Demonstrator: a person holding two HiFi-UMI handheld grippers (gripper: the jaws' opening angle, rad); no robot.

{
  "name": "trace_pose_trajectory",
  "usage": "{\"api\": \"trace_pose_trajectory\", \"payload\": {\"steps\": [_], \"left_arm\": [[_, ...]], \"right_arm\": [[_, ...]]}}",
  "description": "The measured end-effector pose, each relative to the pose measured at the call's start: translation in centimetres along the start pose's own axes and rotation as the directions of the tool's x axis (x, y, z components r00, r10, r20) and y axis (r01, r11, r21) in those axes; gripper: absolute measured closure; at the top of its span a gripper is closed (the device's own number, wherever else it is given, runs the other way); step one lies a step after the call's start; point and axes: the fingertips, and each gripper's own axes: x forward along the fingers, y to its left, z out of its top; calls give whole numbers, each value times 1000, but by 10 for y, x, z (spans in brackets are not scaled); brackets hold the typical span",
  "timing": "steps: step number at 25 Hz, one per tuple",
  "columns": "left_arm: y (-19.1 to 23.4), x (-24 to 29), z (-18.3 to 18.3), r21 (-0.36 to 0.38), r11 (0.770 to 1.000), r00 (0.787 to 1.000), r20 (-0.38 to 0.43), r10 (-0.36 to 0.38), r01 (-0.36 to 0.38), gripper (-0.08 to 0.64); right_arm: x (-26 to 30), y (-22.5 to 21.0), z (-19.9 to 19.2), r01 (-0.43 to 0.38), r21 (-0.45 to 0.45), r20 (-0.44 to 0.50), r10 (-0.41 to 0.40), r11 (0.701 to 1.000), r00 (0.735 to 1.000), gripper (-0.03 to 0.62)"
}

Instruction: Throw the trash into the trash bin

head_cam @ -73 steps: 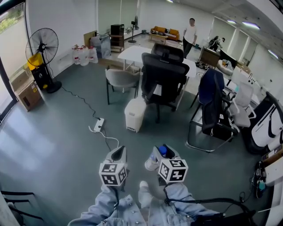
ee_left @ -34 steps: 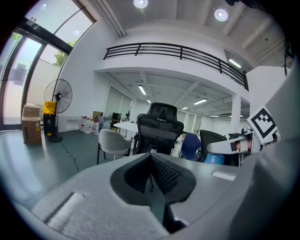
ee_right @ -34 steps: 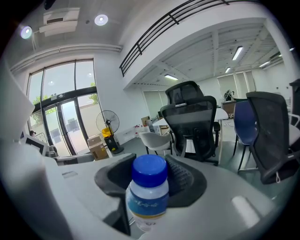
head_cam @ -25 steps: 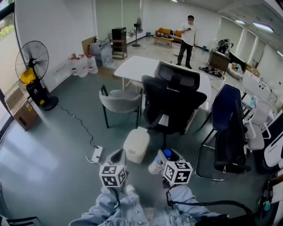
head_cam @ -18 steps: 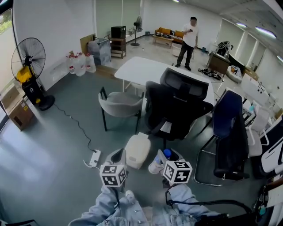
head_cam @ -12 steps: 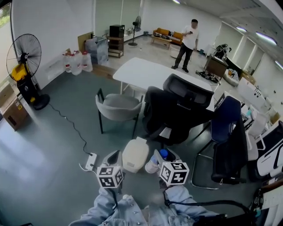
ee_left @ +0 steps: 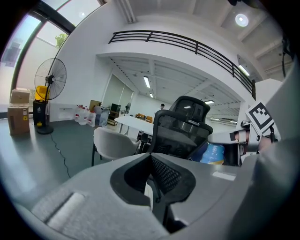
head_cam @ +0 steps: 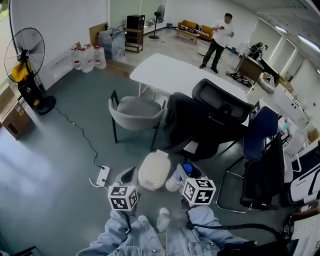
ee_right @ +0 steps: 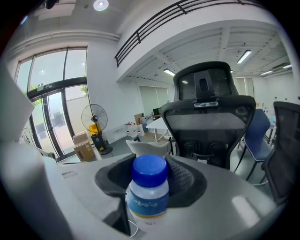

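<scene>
While right gripper (head_cam: pixel 181 173) clamps one bottle (ee_right: pixel 149 193), left gripper (ee_left: pixel 151 164) closed, empty; one bin (head_cam: pixel 154 170) near.

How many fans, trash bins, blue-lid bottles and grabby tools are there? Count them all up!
Standing fans: 2
White trash bin: 1
Blue-capped bottle: 1
Tools: 2, the left tool and the right tool, which holds the bottle
Total: 6

Left tongs (ee_left: pixel 151 161) closed, seemingly empty.
</scene>
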Motion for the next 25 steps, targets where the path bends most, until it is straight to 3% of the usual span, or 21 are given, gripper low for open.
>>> {"api": "trace_pose_trajectory", "payload": {"steps": [4, 13, 20, 25], "left_arm": [[1, 17, -4, 1, 1000, 999, -43, 12, -11, 551], [1, 58, -65, -25, 999, 985, -173, 26, -31, 551], [15, 80, -120, -43, 996, 973, -222, 71, -82, 551], [34, 108, -174, -70, 991, 969, -228, 98, -117, 551]], "right_arm": [[18, -13, 3, -7, 16, -9, 7, 1000, 1000, 397], [63, -54, -32, -13, 50, -70, 16, 999, 997, 397], [104, -84, -73, -26, 71, -120, 35, 997, 992, 397], [136, -100, -128, -34, 16, -171, 36, 999, 985, 397]]}}
